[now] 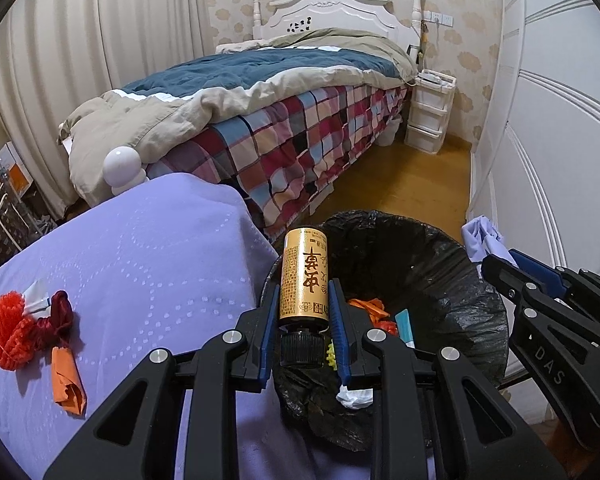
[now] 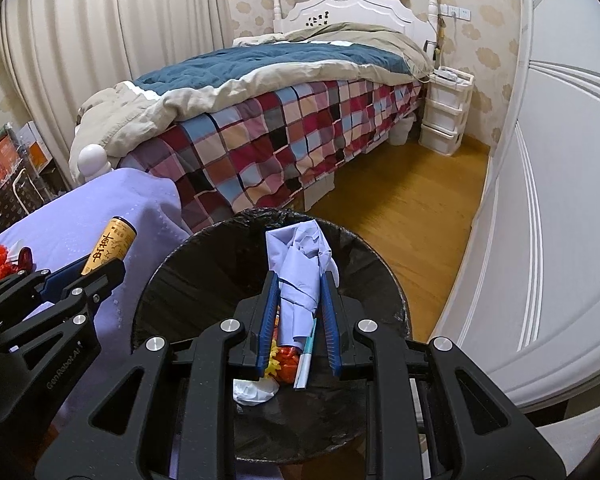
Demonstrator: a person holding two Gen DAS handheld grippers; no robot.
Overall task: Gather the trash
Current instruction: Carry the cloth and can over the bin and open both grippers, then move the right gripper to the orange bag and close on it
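My left gripper (image 1: 304, 292) is shut on a gold bottle (image 1: 305, 276) with a black cap and holds it at the left rim of the black-lined trash bin (image 1: 460, 280). The bottle also shows in the right wrist view (image 2: 108, 244). My right gripper (image 2: 300, 284) is shut on a crumpled pale lavender paper (image 2: 304, 264) and holds it over the bin (image 2: 172, 272). Inside the bin lie orange scraps (image 1: 368, 306), a white tissue (image 2: 254, 390) and a teal-and-white wrapper (image 2: 306, 354). Red netting (image 1: 10, 332), a dark red cord (image 1: 58, 316) and an orange paper (image 1: 68, 380) lie on the purple tablecloth (image 1: 140, 264).
A bed (image 1: 260, 112) with a plaid cover stands behind the table, its white post knob (image 1: 122, 168) at the table's far edge. A white wardrobe (image 2: 560, 200) runs along the right. A white drawer unit (image 1: 430, 116) stands by the bed's head. Boxes (image 2: 16, 168) sit far left.
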